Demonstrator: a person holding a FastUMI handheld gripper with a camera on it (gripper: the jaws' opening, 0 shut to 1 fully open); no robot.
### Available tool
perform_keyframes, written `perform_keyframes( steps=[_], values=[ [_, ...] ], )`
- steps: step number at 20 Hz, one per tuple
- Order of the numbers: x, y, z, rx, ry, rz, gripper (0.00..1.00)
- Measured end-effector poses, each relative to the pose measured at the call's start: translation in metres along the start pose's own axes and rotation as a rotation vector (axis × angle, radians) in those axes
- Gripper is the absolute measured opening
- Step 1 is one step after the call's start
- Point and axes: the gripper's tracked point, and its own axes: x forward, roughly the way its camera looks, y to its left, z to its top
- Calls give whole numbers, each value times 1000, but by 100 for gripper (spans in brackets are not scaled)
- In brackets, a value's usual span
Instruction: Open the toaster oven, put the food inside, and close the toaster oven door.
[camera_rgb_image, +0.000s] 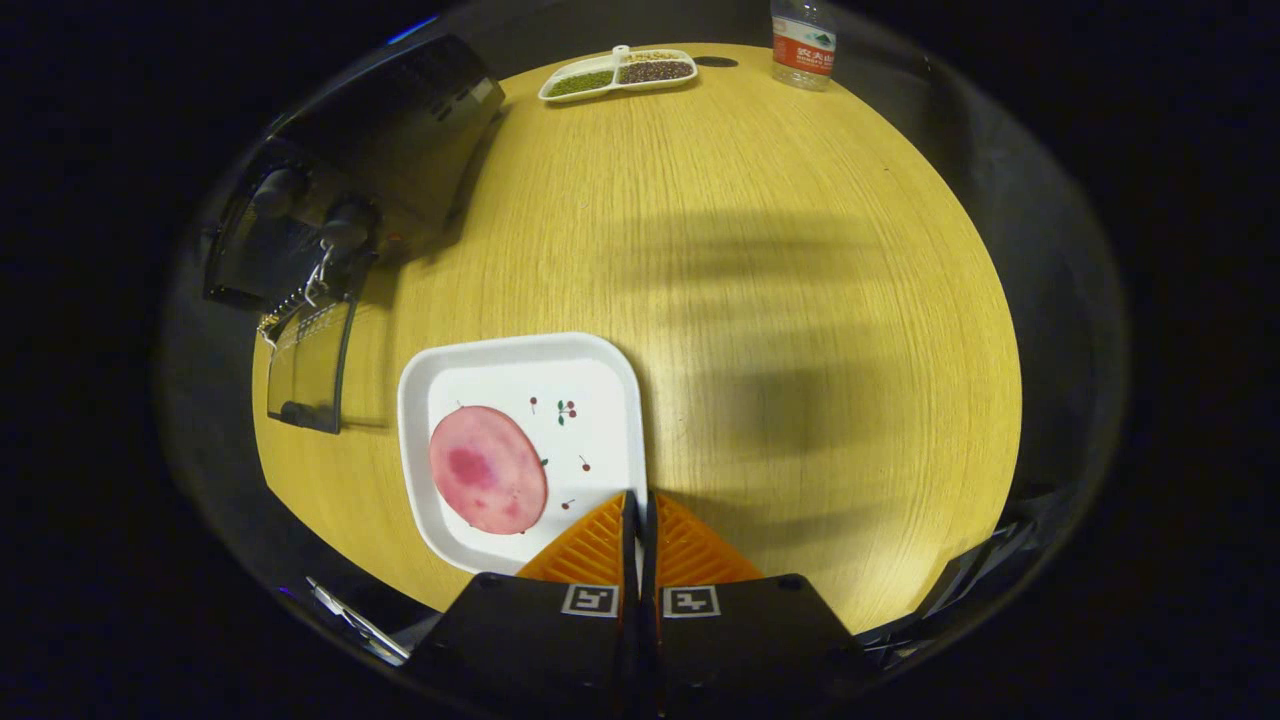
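Toaster oven (385, 150), one, stands at the table's (800, 300) far left, door (310, 365) down. One pink food slice (488, 469) lies on one white tray (610, 350) left of the gripper (640, 500), fingers together, holding nothing. Beyond: one divided dish (618, 72), one bottle (802, 42).

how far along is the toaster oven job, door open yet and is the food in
Done: the toaster oven door hangs open, folded down over the table. In hand: nothing; the gripper is closed and empty, its tips at the right rim of the white tray, right of the pink food slice. Left: pick up the slice lying on the tray, put it inside, close the door.
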Motion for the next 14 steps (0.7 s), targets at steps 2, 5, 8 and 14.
perform_keyframes(
  steps=[2,5,8,14],
  values=[
    [3,-2,0,-10,-16,44,2],
    [3,2,-4,62,-32,66,2],
    [-6,6,-6,145,-70,91,2],
    [-27,16,-6,337,-189,144,2]
  ],
)
